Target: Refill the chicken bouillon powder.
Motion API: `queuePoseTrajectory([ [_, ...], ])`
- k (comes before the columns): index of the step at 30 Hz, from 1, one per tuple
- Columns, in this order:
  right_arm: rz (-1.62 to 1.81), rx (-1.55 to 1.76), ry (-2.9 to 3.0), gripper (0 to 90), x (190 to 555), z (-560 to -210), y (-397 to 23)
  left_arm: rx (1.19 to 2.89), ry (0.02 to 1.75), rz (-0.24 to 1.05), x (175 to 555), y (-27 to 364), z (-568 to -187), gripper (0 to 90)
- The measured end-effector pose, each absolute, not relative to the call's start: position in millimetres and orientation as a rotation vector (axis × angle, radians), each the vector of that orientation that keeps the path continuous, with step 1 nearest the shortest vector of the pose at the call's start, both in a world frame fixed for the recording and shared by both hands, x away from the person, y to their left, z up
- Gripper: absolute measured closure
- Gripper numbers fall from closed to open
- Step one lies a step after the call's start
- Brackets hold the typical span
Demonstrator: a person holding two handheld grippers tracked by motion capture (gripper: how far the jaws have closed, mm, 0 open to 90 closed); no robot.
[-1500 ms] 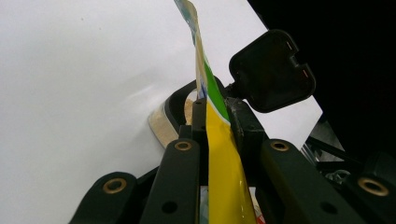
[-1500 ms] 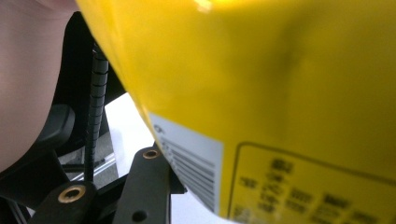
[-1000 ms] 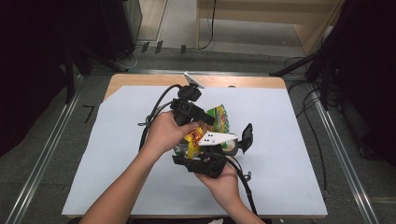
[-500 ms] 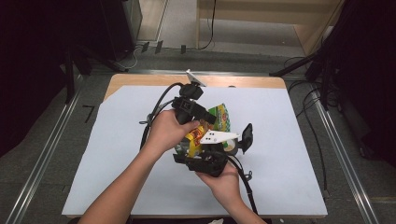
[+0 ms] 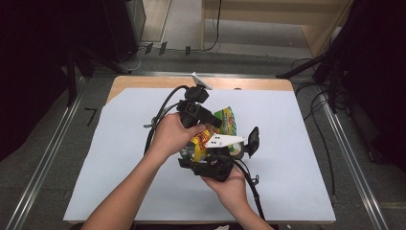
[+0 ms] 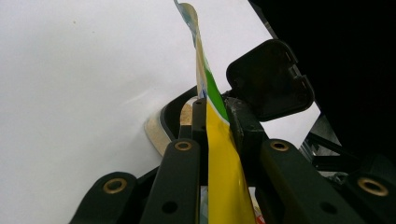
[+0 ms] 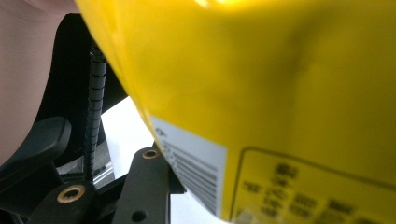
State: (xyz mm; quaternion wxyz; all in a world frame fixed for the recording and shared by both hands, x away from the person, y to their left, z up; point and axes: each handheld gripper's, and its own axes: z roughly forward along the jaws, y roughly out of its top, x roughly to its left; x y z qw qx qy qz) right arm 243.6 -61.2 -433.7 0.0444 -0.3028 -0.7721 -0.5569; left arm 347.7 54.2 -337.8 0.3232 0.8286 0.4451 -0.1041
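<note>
A yellow and green snack bag (image 5: 225,122) is held above the white sheet, between my two grippers. My left gripper (image 5: 209,125) comes in from the left and is shut on the bag's thin edge (image 6: 219,154), pinched between its black fingers (image 6: 198,116). My right gripper (image 5: 203,151) sits just below, in the hand at the front. The bag's yellow back with a barcode (image 7: 280,93) lies right against that camera. One black finger (image 7: 142,186) touches the bag's edge; the other is hidden behind the bag.
A white sheet (image 5: 119,158) covers the wooden table (image 5: 143,81). Cables trail from both grippers across the sheet. Metal rails run along the floor at both sides, and dark equipment stands behind the table.
</note>
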Motion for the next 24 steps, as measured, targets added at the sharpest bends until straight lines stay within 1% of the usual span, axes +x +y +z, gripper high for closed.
queuePoseTrajectory([
  [10, -1.706, -0.933, -2.373, 66.5, 241.9, -434.5, -58.1, 2.166, 1.172, -0.279, 347.9, 57.2, -339.5, 82.9],
  [15, -1.716, -0.951, -2.389, 64.9, 239.9, -434.0, -57.4, 2.163, 1.173, -0.279, 348.5, 57.4, -339.8, 82.9],
  [24, -1.722, -0.947, -2.379, 65.9, 242.4, -434.3, -57.4, 2.152, 1.179, -0.269, 348.8, 57.5, -339.1, 82.8],
])
